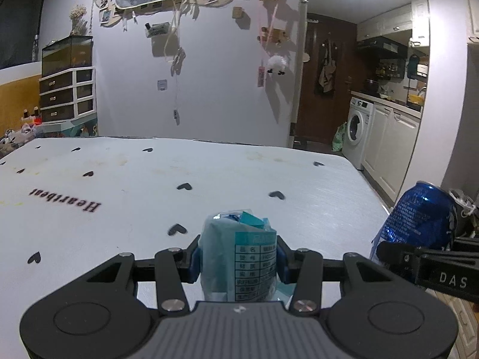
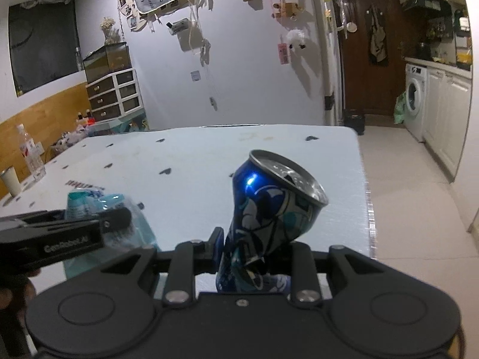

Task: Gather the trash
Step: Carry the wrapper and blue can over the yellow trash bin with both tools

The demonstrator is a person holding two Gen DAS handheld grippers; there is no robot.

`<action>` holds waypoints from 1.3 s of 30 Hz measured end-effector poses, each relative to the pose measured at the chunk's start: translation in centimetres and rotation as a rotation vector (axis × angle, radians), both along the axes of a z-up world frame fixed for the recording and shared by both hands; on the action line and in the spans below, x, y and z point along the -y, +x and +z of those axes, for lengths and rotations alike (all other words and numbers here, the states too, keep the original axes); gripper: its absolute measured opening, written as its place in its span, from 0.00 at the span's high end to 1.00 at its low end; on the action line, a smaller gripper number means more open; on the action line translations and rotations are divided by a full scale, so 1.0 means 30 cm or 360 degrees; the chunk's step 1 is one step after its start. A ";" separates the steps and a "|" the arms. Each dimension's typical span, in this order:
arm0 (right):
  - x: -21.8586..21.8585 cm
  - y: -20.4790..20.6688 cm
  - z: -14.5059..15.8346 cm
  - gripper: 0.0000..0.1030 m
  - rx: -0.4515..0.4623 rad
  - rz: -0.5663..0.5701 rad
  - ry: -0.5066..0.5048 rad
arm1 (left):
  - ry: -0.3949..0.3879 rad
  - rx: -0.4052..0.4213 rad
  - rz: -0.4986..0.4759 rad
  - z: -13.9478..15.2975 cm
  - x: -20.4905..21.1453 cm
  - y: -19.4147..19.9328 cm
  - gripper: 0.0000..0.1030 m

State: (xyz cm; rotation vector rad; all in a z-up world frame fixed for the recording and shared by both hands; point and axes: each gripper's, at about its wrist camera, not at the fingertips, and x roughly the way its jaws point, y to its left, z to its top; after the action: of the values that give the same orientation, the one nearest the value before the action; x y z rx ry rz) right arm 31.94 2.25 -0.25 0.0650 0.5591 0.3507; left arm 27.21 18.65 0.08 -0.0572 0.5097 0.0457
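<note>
The left gripper [image 1: 238,261] is clamped on a crumpled teal plastic wrapper [image 1: 239,257], its blue pads pressing both sides of the soft, translucent bundle; a printed label with a ruled table of characters faces the camera. The gripper's body is matte black, with ribbed grey plastic at its near edge and round silver bolts on the linkage arms. The right gripper [image 2: 254,249] is clenched on a blue aluminium can [image 2: 269,209], squeezed in at the waist so the metal creases there; the can tilts to the right, its silver rimmed top open and glossy. In the left wrist view the same can [image 1: 419,218] appears just beside the wrapper, at the right edge of the bench, held by the other black tool. In the right wrist view the wrapper [image 2: 113,209] shows at left, shiny and wrinkled.

Both items are held just above the bench [image 1: 209,173], which carries a white cover, finely textured, printed with small black hearts and the word "Heartbeat", with faint yellowish stains. At its far left corner stand a clear plastic bottle [image 2: 28,152] and a pale cylindrical cup [image 2: 10,181]. Beyond, a white drawer unit [image 2: 115,94] with dark fronts carries a glass tank [image 2: 109,58], and a white washing machine [image 2: 416,95] sits under the kitchen counter.
</note>
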 end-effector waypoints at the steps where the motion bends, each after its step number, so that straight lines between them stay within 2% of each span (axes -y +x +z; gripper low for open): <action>1: 0.020 -0.016 0.003 0.73 0.0005 -0.0005 -0.0005 | 0.0004 0.0002 -0.0006 0.003 0.016 -0.013 0.54; 17: 0.382 -0.215 0.018 0.73 0.0059 -0.0165 -0.0072 | 0.0026 0.0075 -0.0197 0.036 0.338 -0.157 0.54; 28: 0.640 -0.323 -0.018 0.73 0.0047 -0.0280 -0.0019 | 0.0022 0.0083 -0.0356 0.021 0.583 -0.196 0.54; 39: 0.885 -0.386 -0.097 0.73 -0.0009 -0.0423 0.0027 | 0.0040 -0.0012 -0.0568 -0.052 0.897 -0.185 0.54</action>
State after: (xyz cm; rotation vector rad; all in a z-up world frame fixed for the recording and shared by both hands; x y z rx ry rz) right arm 20.38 -24.31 -3.17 0.1550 0.5452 0.0964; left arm 21.67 -8.25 -1.47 0.0591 0.5209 -0.2970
